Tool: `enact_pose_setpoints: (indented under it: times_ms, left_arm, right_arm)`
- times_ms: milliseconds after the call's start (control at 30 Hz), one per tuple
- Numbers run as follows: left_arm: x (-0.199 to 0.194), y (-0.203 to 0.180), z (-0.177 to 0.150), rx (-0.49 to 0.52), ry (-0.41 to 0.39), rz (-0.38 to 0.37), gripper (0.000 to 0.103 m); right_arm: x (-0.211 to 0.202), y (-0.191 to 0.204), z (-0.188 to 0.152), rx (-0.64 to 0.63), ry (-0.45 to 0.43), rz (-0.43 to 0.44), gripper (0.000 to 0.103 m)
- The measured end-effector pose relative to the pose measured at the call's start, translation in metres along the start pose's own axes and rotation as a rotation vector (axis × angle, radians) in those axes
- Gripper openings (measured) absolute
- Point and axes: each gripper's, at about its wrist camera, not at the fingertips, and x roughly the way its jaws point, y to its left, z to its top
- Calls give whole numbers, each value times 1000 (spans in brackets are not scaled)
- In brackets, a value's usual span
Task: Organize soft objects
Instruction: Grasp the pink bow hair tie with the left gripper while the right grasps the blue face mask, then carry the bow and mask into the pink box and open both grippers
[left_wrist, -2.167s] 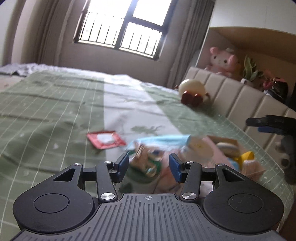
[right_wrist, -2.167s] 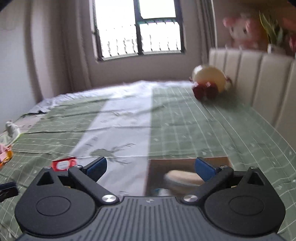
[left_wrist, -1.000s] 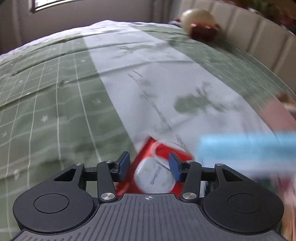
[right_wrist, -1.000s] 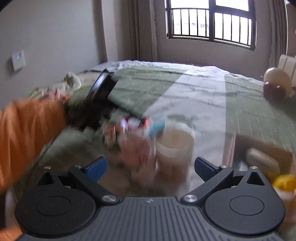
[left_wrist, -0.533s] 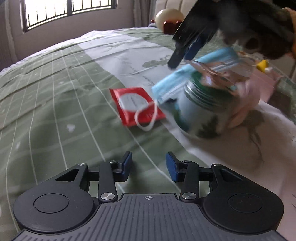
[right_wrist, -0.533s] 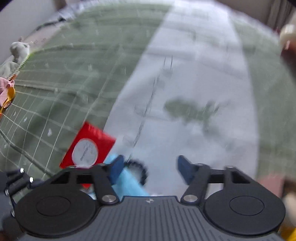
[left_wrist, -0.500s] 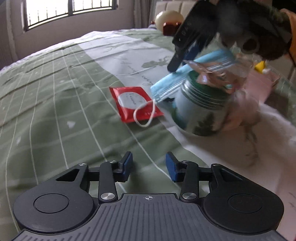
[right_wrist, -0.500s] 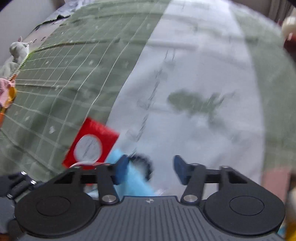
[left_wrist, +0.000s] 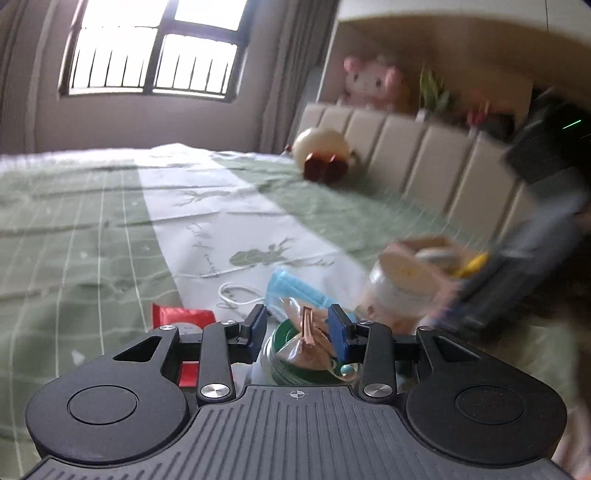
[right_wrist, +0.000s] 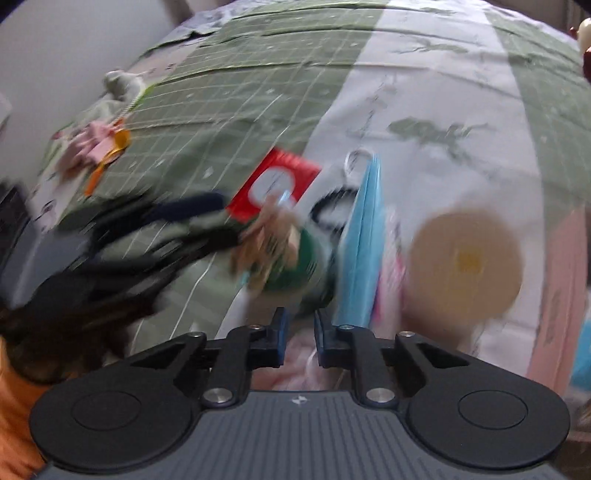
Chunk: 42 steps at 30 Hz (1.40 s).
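Note:
On the green bedspread lies a heap: a blue face mask (left_wrist: 295, 288), a red packet (left_wrist: 183, 315), a green-rimmed jar with a brown bow (left_wrist: 306, 343) and a round tub with a tan lid (left_wrist: 402, 280). My left gripper (left_wrist: 297, 325) is open, its blue pads either side of the bow, not touching it. My right gripper (right_wrist: 298, 328) is nearly closed above pink soft fabric (right_wrist: 295, 365); whether it grips it is unclear. The mask (right_wrist: 364, 236), packet (right_wrist: 275, 184), jar (right_wrist: 295, 254) and tub (right_wrist: 467, 258) show blurred ahead of it.
A cardboard box with a yellow item (left_wrist: 454, 251) sits near the padded headboard (left_wrist: 424, 162). A round plush with red feet (left_wrist: 325, 155) lies by the headboard, a pink plush (left_wrist: 373, 81) on the shelf. Pink and orange items (right_wrist: 99, 147) lie at the bed's left edge.
My left gripper has moved in over the jar, with the bow now between its pads. My right gripper has narrowed its jaws and pulled back above the heap.

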Motion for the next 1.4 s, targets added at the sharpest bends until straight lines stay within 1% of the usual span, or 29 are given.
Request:
enact_pose_setpoints:
  times_ms: [33,100,167,233,267,300,333,367,433,500,567,633,733,767,833,933,967,1033,1067,1100,1133,1167,1233,1267,1333,1400]
  left_arm:
    - [7,-9,1,39,17,41,41]
    - [18,-24,1,107,46,104,41]
    - [22,-30,-1,126,52,123,42]
    - [20,-31,-2,128,62,127,41]
    - [19,-30,-3,129,64,125,34]
    - [17,-28,-4,128,62,130,25]
    - [14,-26,-5,116,60,146,21]
    - [10,-23,-5,97,61,149,21]
    - [0,-11,-9,22,53,126,19]
    - [-13,-3,-15,-36,37,114,18]
    - [-28,2,-24,-87,13,108,17]
    - [-43,7,-35,-142,-13,91,17]
    - [-56,15,-49,-196,-23,92,17]
    - [-59,18,-52,-206,-21,97,17]
    - [-65,23,-58,-215,-20,109,17]
    - [-76,36,-67,-233,-28,131,17]
    - [-79,41,-70,-245,-31,141,17]
    - [-86,54,-77,-274,-31,174,17]
    - [-88,61,-80,-291,-29,189,17]
    - [-92,69,-85,-317,-26,205,17]
    - [-95,74,-87,-339,-24,218,17]
    - [-99,80,-88,-363,-23,230,17]
    - [-108,90,-83,-396,-36,246,17]
    - [-112,93,-77,-401,-48,252,17]
    - [-120,95,-55,-398,-83,262,17]
    - [-126,89,-27,-355,-119,288,17]
  right_arm:
    - [-1,1,-11,-7,-9,5,15]
    - [-4,3,-32,-45,-42,-19,15]
    - [-10,5,-51,-101,-108,-72,16]
    - [-15,6,-65,-143,-163,-109,16]
    - [-19,6,-70,-158,-189,-114,16]
    - [-23,5,-75,-168,-215,-116,16]
    - [-26,5,-77,-174,-234,-116,16]
    - [-28,6,-79,-179,-251,-116,16]
    - [-34,6,-77,-185,-281,-123,16]
    - [-36,10,-66,-184,-290,-136,16]
    - [-37,10,-42,-166,-288,-148,16]
    - [-34,9,-16,-135,-267,-151,16]
    - [-15,7,34,-94,-175,-175,21]
    - [-5,5,49,-71,-147,-193,24]
    - [14,3,71,-60,-103,-238,24]
    - [42,-1,92,-51,-52,-334,24]
    - [50,-4,95,-39,-37,-348,24]
    - [64,-7,99,-24,1,-328,24]
    - [68,-6,100,-33,12,-330,21]
    - [69,-3,100,-48,14,-341,16]
    - [65,-1,99,-52,6,-340,7]
    - [55,-1,100,-43,-10,-320,3]
    - [27,4,100,-35,-66,-287,3]
    - [5,7,98,-41,-114,-281,3]
    - [-40,11,95,-43,-212,-265,3]
    - [-88,11,89,-38,-311,-245,3]
